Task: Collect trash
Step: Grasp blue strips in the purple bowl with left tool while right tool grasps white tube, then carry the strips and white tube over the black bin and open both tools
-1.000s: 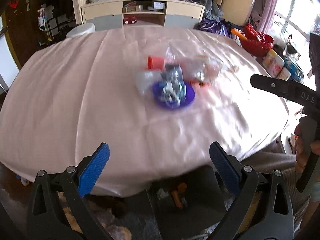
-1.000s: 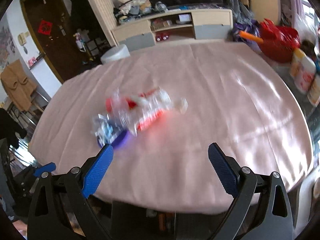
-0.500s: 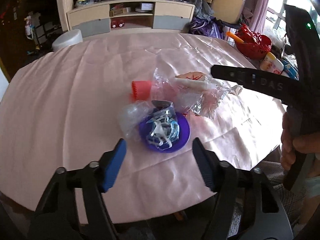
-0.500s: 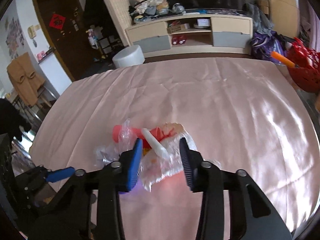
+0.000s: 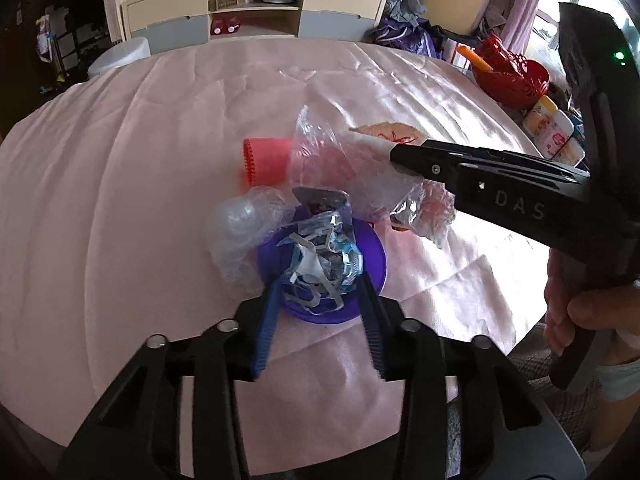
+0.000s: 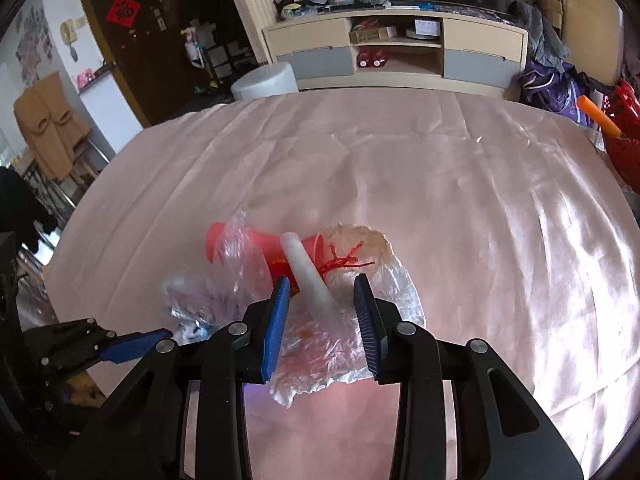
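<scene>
A pile of trash lies on the pink tablecloth [image 5: 120,200]. A purple plate [image 5: 374,258] holds shredded paper and foil scraps [image 5: 320,258]. Beside it are crumpled clear plastic [image 5: 248,228], a red cup [image 5: 266,156] on its side and a clear bag [image 5: 340,160]. My left gripper [image 5: 320,292] is partly closed, its fingers straddling the scraps on the plate. My right gripper [image 6: 320,300] is partly closed around a white tube [image 6: 306,276] lying on a clear wrapper [image 6: 384,280], with gaps at both pads. The red cup [image 6: 256,244] lies just beyond.
The table's near edge [image 5: 460,380] is just below the left gripper. A red basket [image 5: 508,76] and bottles [image 5: 552,128] stand off the table at right. A white stool [image 6: 264,82] and a shelf unit [image 6: 396,52] stand beyond the far edge.
Both grippers have moved forward onto the pile. The left gripper's jaws have narrowed from wide open to around the plate's scraps. The right gripper has come in over the white tube.
</scene>
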The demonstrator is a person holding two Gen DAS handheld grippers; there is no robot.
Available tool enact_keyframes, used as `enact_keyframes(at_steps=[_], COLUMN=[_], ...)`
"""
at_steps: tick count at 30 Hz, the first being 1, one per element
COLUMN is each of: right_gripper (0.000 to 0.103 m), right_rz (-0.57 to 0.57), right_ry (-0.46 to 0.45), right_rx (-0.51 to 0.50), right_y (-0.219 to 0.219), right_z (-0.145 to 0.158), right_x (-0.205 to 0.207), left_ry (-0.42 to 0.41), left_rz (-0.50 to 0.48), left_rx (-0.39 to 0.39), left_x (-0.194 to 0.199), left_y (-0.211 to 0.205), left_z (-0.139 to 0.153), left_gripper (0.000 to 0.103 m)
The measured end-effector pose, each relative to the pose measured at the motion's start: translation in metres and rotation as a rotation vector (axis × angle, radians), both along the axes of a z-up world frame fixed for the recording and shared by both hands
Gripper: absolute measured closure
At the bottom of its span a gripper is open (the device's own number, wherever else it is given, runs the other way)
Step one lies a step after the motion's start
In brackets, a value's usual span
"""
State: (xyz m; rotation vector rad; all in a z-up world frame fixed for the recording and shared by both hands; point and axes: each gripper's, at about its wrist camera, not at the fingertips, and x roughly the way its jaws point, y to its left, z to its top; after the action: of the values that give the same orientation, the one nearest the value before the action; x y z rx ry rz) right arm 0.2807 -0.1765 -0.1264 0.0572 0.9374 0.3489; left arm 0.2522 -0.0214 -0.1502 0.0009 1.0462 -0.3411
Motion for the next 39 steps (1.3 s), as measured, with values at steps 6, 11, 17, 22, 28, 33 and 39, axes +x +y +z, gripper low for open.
enact_keyframes(at_steps=[6, 11, 17, 22, 28, 33, 39], right_gripper=[0.088, 0.088, 0.088, 0.088, 0.088, 0.088, 0.088], right_rz=[-0.015, -0.029, -0.035, -0.038, -0.031, -0.033, -0.026], right_ry=[-0.009, -0.029, -0.053, -0.076, -0.101, -0.100, -0.062], right_rx=[-0.007, -0.001, 0.008, 0.010, 0.006, -0.002, -0.013], right_y=[-0.006, -0.013, -0.019, -0.020, -0.021, -0.020, -0.018], right_z=[0.004, 0.013, 0.029, 0.043, 0.061, 0.065, 0.048], right_x=[-0.007, -0.014, -0.025, -0.041, -0.074, -0.106, -0.145], left_ry=[-0.015, -0.045, -0.081, -0.112, -0.149, -0.154, -0.118], left_rz=[-0.016, -0.005, 0.004, 0.007, 0.006, 0.008, 0.027], left_rx=[0.000, 0.000, 0.001, -0.006, -0.012, -0.012, -0.015], left_x=[0.000, -0.006, -0.019, -0.038, -0.070, -0.100, -0.133], left_y=[-0.005, 0.000, 0.007, 0.010, 0.012, 0.012, 0.016], left_z=[-0.001, 0.009, 0.026, 0.042, 0.060, 0.065, 0.049], left_gripper=[0.084, 0.093, 0.094, 0.094, 0.094, 0.094, 0.094])
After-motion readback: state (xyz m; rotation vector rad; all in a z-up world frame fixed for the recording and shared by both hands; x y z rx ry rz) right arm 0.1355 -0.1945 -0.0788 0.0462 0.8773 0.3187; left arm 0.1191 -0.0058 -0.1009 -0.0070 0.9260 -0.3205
